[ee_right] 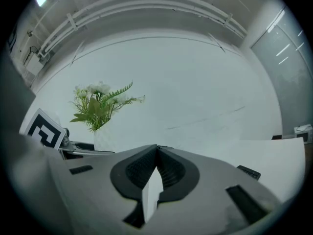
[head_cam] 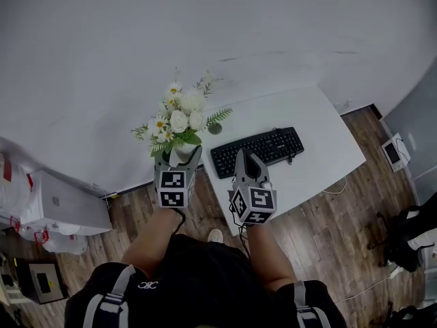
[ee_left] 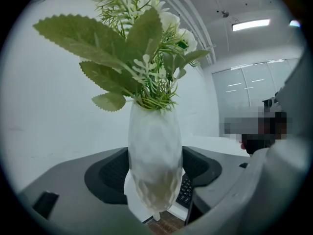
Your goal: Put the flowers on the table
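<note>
With the left gripper [head_cam: 179, 157] clamped on the vase [ee_left: 154, 155], flowers [head_cam: 179, 118] upright above its jaws, and the right gripper [ee_right: 155, 168] pinched together on nothing, the carry likely goes best held level, then lowered onto the table [head_cam: 314, 125] ahead, clear of the keyboard [head_cam: 258, 149].

The left half of the white rectangular worktop [head_cam: 328, 125] is occupied by a black computer keyboard [head_cam: 258, 150], and a small dark round object [head_cam: 215, 128] sits near the far left corner. Bare room is left toward the right edge, closed off behind by the white wall [head_cam: 205, 33].
</note>
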The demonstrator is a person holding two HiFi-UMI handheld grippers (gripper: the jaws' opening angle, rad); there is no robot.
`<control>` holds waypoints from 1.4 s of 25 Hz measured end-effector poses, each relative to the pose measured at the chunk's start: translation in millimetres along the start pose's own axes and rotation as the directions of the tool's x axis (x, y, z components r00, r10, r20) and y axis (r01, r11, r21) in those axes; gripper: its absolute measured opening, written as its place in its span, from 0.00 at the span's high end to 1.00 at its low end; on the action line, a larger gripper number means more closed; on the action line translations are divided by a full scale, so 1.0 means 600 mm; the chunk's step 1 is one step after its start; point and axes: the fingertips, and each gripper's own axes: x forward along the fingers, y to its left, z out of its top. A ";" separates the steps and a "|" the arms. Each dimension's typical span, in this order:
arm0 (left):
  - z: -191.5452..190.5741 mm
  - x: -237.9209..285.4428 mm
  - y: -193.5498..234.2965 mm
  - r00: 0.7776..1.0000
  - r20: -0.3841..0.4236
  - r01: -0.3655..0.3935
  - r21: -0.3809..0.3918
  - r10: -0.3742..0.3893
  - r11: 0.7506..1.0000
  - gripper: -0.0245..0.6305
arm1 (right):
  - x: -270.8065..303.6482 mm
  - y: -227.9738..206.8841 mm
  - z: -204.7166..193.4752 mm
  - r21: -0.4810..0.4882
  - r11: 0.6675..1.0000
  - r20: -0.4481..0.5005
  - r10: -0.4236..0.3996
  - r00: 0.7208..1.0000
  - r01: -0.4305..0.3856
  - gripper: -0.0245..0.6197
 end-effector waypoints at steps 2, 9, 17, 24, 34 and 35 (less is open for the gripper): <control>-0.017 -0.006 -0.011 1.000 -0.013 0.003 -0.013 -0.003 1.000 0.43 | -0.012 -0.007 -0.009 0.003 1.000 -0.022 -0.001 1.000 0.001 0.95; -0.036 0.026 -0.032 0.999 -0.005 0.049 0.014 -0.049 0.999 0.43 | -0.013 -0.029 -0.015 0.001 1.000 -0.014 -0.016 1.000 0.016 0.95; -0.026 0.004 -0.033 0.995 0.016 0.101 0.017 -0.101 0.995 0.43 | -0.063 -0.008 -0.008 0.005 0.999 -0.043 -0.045 0.998 0.046 0.95; -0.013 0.044 -0.061 0.982 0.043 0.181 0.062 -0.184 0.981 0.43 | -0.130 -0.050 0.010 0.002 0.986 -0.034 -0.168 0.985 0.168 0.95; -0.011 0.086 -0.097 0.953 0.074 0.279 0.160 -0.293 0.947 0.43 | -0.247 -0.093 0.026 0.013 0.940 -0.050 -0.340 0.939 0.341 0.95; -0.015 0.092 -0.100 0.952 0.076 0.282 0.171 -0.297 0.944 0.43 | -0.258 -0.096 0.026 0.008 0.934 -0.054 -0.355 0.933 0.356 0.95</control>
